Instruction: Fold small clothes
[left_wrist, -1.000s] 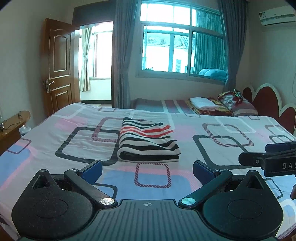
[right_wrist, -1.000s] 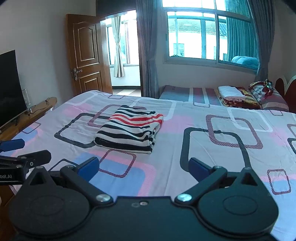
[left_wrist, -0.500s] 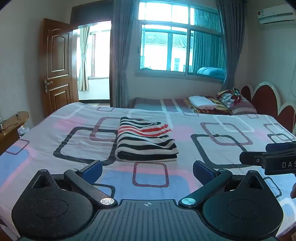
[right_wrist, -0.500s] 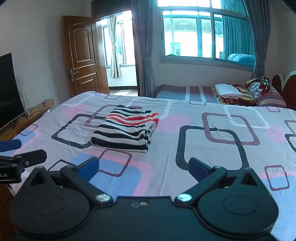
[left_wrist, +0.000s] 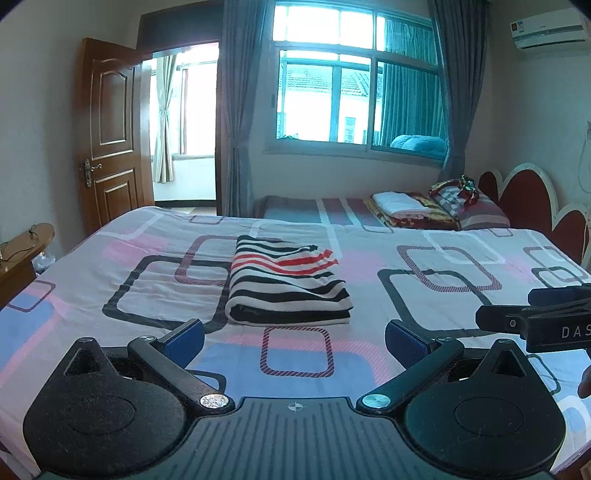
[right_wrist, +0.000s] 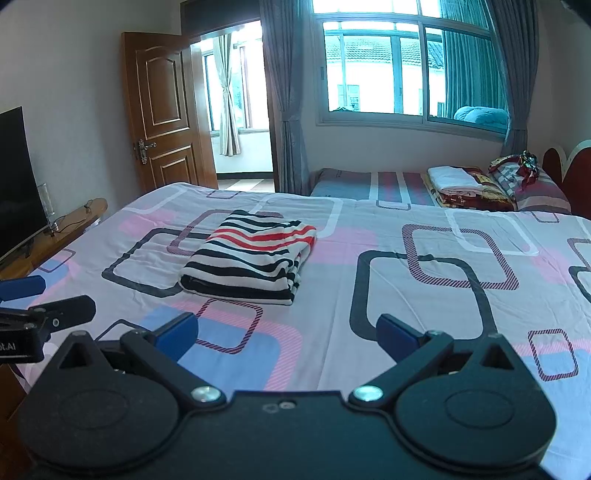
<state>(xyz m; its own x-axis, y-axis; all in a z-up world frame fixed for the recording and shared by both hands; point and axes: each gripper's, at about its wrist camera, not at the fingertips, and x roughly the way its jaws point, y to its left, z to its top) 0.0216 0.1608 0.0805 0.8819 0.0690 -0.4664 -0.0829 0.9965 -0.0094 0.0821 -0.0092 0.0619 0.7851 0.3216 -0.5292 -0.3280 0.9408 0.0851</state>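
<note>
Daylight pours through a wide window (left_wrist: 360, 107) with teal frames, flanked by grey curtains (left_wrist: 240, 110), and through the open doorway beside a panelled brown wooden door (left_wrist: 110, 133) that stands swung inward against a pale wall. A large bed (left_wrist: 461, 258) fills the room, its sheet printed with pink, blue and dark rounded squares, with a red scalloped headboard (left_wrist: 532, 203) at the right and an air conditioner (left_wrist: 550, 33) high above it. Beyond lies a striped mattress (right_wrist: 380, 184) with folded bedding (right_wrist: 458, 181), and at the left a dark television (right_wrist: 16, 177) stands on a wooden cabinet (right_wrist: 62, 229).
</note>
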